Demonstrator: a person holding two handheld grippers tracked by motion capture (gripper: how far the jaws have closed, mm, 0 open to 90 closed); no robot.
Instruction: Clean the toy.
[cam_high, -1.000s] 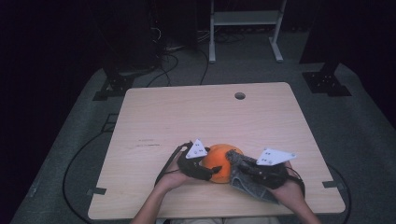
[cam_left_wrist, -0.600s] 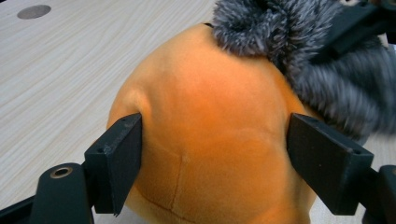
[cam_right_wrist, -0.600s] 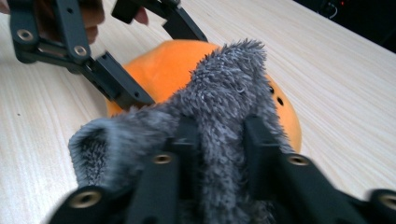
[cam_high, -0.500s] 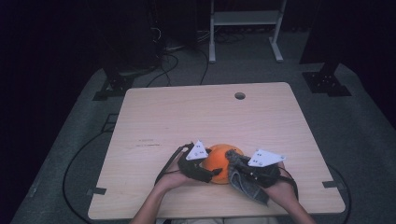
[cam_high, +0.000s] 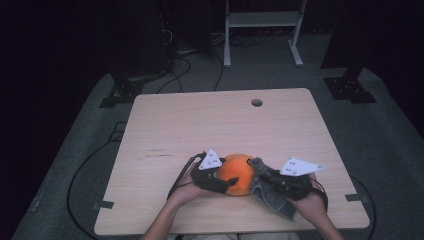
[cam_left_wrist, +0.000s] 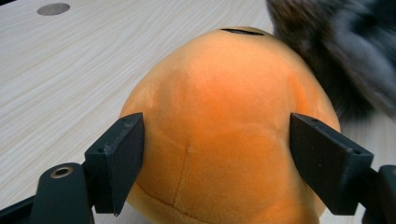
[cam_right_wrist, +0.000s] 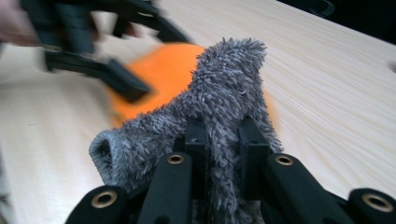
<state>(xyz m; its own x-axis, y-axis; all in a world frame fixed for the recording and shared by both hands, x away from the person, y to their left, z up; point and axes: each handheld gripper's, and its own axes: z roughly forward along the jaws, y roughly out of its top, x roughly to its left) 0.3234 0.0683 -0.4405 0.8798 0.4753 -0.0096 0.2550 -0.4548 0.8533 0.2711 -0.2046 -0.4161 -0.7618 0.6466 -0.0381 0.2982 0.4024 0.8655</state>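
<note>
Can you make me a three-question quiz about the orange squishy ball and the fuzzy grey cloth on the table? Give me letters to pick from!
1. Where is the orange plush ball?
A. near the table's front edge, between the two grippers
B. beside the round hole at the far side
C. on the floor

2. What colour is the fuzzy cloth?
A. red
B. grey
C. green

3. What is the right gripper doing?
A. standing wide open over bare wood
B. pinching the fuzzy cloth
C. gripping a cable

Answers:
1. A: the high view shows it at the near edge of the table, with the left gripper on one side and the right on the other.
2. B: its fluffy pile is grey.
3. B: its jaws stand close together with the cloth bunched between them.
</note>
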